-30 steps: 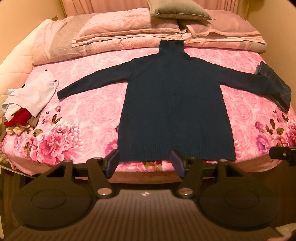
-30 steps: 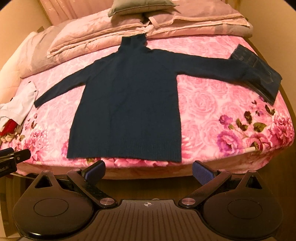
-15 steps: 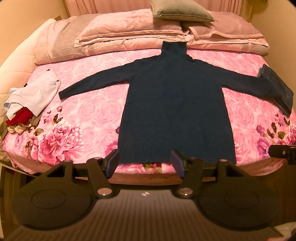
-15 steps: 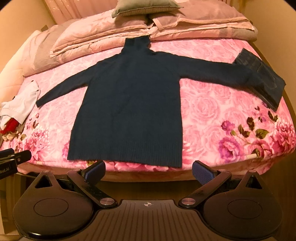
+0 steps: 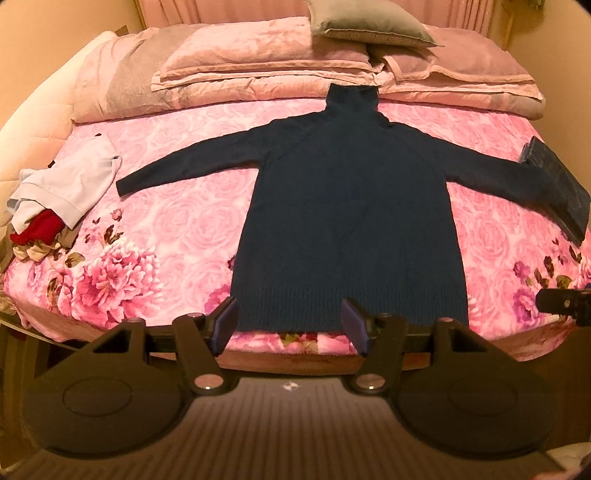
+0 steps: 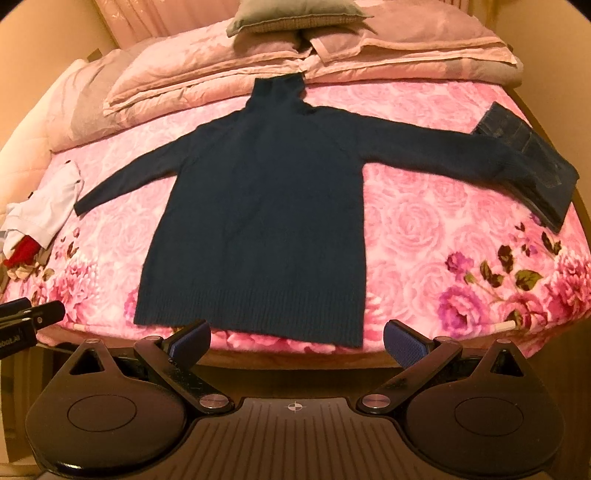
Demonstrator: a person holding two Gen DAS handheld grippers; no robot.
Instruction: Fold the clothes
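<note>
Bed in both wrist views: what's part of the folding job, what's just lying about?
In the job:
- dark navy knitted turtleneck sweater, spread flat
- left gripper, open
- right gripper, open

Lying about:
- folded dark blue jeans under one sleeve end
- light blue garment
- grey cushion

Bed [image 5: 177, 229] with pink rose-print cover is my whole work surface. Dark navy turtleneck sweater [image 5: 351, 221] lies flat on it, both sleeves spread wide, collar toward the stacked pink pillows [image 5: 258, 62] with a grey cushion [image 5: 365, 22] on top, hem at the near edge. I see folded dark jeans [image 5: 557, 188] at the right edge with the sweater's cuff touching them, and a crumpled pile of light blue and red clothes [image 5: 55, 199] at the left edge, apart from the other sleeve.
</note>
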